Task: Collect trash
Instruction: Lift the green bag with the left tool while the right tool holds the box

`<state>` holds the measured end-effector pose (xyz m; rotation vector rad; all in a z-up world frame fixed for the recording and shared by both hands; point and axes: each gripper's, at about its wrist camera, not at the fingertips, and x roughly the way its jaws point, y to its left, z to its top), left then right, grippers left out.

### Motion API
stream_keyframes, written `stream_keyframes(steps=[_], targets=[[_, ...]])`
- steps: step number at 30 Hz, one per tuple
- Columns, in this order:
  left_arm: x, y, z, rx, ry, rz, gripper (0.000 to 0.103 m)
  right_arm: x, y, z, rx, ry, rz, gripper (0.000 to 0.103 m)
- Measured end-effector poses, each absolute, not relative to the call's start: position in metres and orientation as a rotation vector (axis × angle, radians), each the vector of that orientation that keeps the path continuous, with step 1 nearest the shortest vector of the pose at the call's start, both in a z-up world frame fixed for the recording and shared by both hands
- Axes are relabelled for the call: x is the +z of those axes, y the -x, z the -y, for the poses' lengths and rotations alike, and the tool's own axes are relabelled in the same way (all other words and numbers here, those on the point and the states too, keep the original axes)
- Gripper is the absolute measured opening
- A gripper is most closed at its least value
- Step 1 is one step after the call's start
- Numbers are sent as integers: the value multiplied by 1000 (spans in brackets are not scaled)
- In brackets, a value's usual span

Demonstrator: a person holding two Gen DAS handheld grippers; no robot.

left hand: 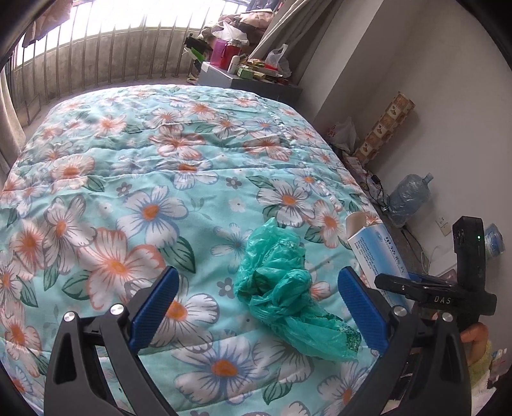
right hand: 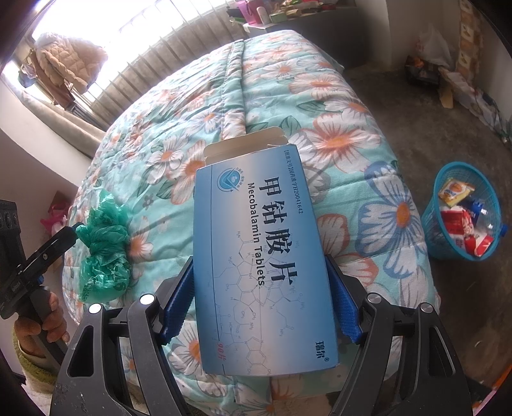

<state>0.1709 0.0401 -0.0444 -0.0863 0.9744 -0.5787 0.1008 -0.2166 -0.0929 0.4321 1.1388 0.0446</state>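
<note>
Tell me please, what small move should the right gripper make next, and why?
Probably carry the medicine box rightward, toward the blue basket on the floor. The right gripper already clamps the box between its fingers, above the bed, and the basket already holds other wrappers. The green plastic bag lies between the open left gripper's fingers, ungrasped.

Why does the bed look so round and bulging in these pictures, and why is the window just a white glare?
Both views come through fisheye lenses, which bend straight lines: the bed bulges in the left wrist view and curves more in the right. The window is washed out by daylight in both. Print on the tablet box stays sharp in the right view.
</note>
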Motion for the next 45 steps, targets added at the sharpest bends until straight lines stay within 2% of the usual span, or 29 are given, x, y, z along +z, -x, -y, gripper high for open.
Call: stream_keyframes(steps=[15, 25, 34, 35, 45], targets=[[-33, -153, -30, -573, -21, -930, 97, -93, -102, 217, 40, -423, -1145, 73], [-42, -147, -9, -510, -142, -940, 85, -90, -100, 222, 52, -446, -1146, 73], [-67, -155, 10, -476, -178, -1020, 68, -85, -97, 219, 41, -424, -1151, 72], [-68, -156, 12, -471, -182, -1024, 64, -85, -97, 218, 36, -411, -1154, 72], [-67, -154, 22, -452, -257, -978, 57, -82, -93, 216, 20, -393, -1148, 69]])
